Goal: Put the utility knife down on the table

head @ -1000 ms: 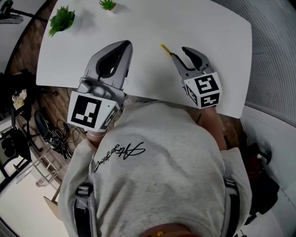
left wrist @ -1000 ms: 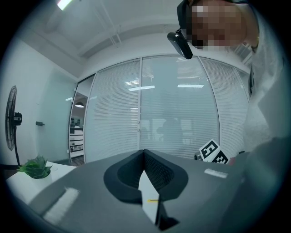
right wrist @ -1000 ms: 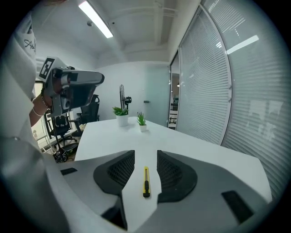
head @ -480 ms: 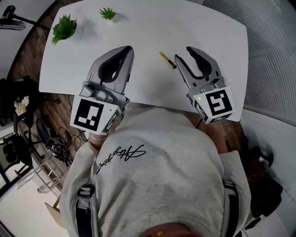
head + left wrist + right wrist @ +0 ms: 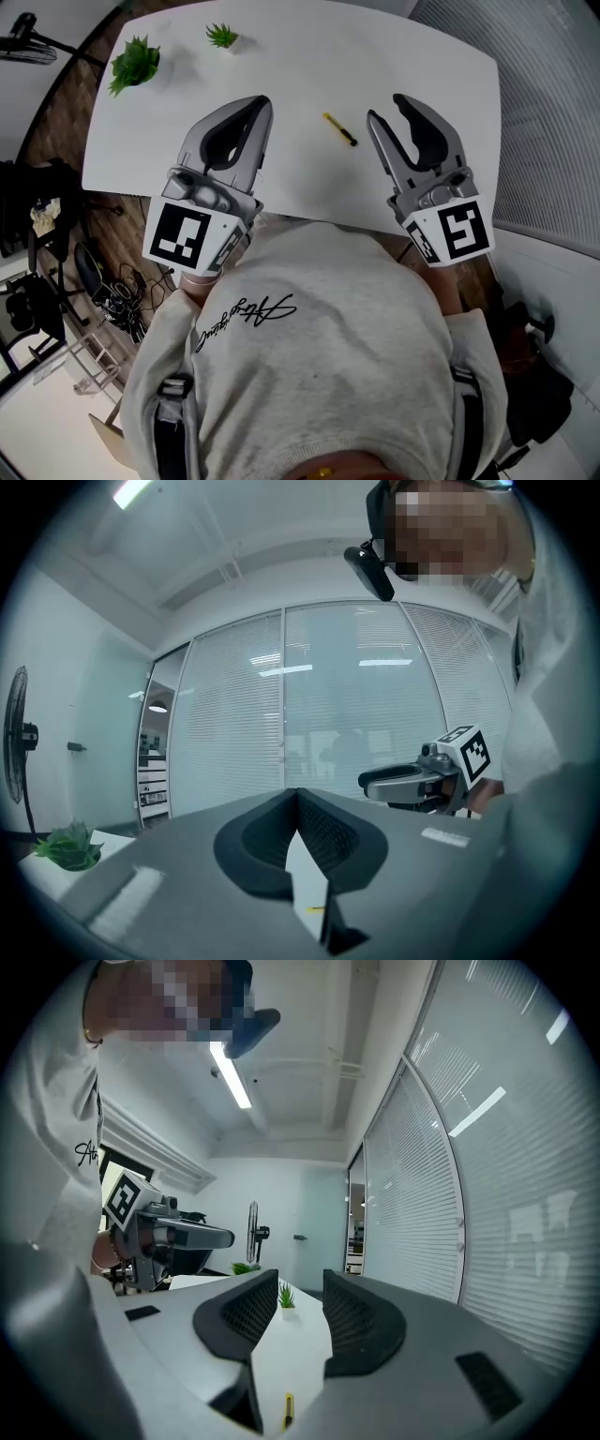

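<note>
On the table (image 5: 450, 75), utility knife (image 5: 339, 129), right gripper (image 5: 387, 108) fingers apart, left gripper (image 5: 260, 101) fingers together, near edge hidden.

The table (image 5: 309, 56) is showing a smooth, matt white top. The knife (image 5: 340, 129) is looking like yellow and black plastic, too small to tell its finish. The left gripper (image 5: 262, 100) and right gripper (image 5: 386, 110) are wearing smooth grey plastic shells, matt with a faint sheen. Their pads (image 5: 246, 1314) are looking black, rubbery and finely ribbed. The sweatshirt (image 5: 319, 337) is showing as soft, matt grey knit cloth. The floor (image 5: 58, 103) is showing brown wood planks.
</note>
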Action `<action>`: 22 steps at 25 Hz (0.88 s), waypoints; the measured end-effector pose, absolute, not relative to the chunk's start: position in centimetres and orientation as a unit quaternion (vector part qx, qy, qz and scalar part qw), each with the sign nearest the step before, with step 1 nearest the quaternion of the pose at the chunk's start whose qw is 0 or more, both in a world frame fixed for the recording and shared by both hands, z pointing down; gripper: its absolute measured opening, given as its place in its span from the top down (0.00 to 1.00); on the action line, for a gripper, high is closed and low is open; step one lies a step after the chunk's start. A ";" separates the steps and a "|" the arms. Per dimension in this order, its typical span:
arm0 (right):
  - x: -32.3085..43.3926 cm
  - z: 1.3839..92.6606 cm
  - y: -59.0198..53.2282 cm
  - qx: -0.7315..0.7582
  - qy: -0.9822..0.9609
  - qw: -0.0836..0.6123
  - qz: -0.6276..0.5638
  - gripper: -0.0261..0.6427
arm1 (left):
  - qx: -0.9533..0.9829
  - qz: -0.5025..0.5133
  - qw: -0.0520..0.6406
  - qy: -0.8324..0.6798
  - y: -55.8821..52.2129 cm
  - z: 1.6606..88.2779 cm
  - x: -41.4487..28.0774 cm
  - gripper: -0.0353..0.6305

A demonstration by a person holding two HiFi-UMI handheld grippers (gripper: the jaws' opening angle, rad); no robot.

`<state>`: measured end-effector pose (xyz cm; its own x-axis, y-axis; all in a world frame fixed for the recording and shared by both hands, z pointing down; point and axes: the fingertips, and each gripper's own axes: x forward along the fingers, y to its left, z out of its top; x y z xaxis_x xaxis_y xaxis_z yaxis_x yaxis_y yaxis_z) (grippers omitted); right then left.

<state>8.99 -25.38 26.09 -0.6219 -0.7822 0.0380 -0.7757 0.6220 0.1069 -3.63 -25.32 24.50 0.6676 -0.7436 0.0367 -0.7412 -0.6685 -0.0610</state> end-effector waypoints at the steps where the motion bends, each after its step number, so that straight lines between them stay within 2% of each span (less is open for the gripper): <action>1: 9.1 25.8 -25.3 0.434 -0.899 0.036 -0.041 0.73 | -0.913 -0.028 0.021 0.406 -25.3 24.4 -3.6 0.97; 13: 10.2 23.7 -24.6 0.434 -0.900 -0.005 -0.049 0.80 | -0.908 -0.026 0.035 0.417 -25.6 23.4 -4.0 0.97; 22: 10.6 22.6 -24.1 0.439 -0.896 -0.020 -0.061 0.93 | -0.902 -0.023 0.042 0.429 -25.7 22.8 -4.6 0.97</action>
